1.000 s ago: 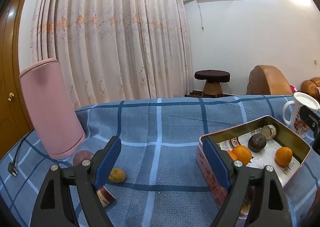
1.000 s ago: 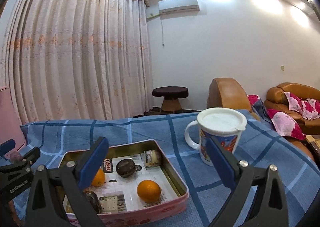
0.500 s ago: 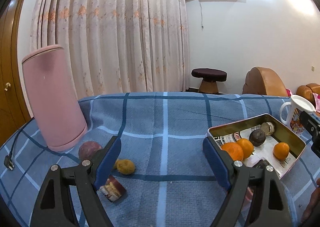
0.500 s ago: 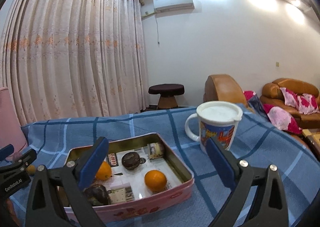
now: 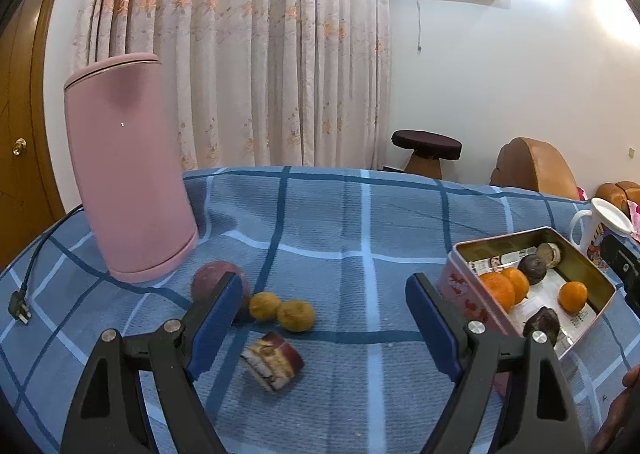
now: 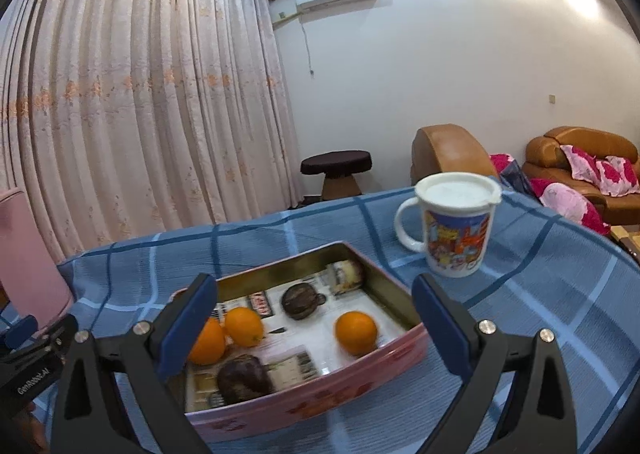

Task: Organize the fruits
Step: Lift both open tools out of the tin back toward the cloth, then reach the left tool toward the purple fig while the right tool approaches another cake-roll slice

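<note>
On the blue checked tablecloth in the left wrist view lie two small yellow fruits (image 5: 281,310), a reddish round fruit (image 5: 210,281) partly behind my left finger, and a wrapped snack (image 5: 273,360). My left gripper (image 5: 322,324) is open above them, holding nothing. A pink tin box (image 6: 304,402) holds three oranges (image 6: 355,333), two dark fruits and a small packet. My right gripper (image 6: 314,328) hangs open over the tin's near edge, empty. The tin (image 5: 460,282) also shows at the right of the left wrist view.
A tall pink cylinder (image 5: 128,170) stands at the back left with a black cord and plug (image 5: 22,312) beside it. A lidded white mug (image 6: 456,228) stands right of the tin. Curtains, a stool and brown sofas lie beyond the table.
The left wrist view has swung left: the loose fruits and the snack have come toward centre, the tin has slid right. In the right wrist view the tin has shifted rightward and closer.
</note>
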Demonstrator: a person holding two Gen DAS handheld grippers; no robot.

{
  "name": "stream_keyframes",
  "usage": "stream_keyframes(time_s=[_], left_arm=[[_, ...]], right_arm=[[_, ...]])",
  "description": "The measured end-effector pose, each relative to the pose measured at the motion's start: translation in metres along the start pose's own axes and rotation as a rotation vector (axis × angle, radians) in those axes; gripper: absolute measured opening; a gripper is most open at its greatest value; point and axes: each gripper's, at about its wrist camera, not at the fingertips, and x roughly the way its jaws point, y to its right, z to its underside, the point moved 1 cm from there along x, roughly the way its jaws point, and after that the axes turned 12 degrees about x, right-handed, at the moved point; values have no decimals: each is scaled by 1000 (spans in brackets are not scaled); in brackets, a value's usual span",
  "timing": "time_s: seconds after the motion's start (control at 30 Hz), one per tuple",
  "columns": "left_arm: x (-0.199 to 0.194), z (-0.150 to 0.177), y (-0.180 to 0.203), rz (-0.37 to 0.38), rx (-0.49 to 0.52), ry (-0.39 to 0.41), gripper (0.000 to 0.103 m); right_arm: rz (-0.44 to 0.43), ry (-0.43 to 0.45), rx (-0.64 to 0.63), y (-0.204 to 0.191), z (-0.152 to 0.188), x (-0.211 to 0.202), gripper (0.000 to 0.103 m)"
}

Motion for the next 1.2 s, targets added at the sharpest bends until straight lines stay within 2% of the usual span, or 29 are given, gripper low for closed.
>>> stream_keyframes(time_s=[0.47,0.9,1.2], left_arm=[[1,7,-31,-53,33,-13,85],[9,13,-67,-60,-9,-47,85],[16,15,-92,-95,-8,-65,85]], right_arm=[[-67,-36,-42,-58,23,0,100],[-139,-82,-66,-104,42,7,100],[-185,-113,-73,-128,52,12,100]])
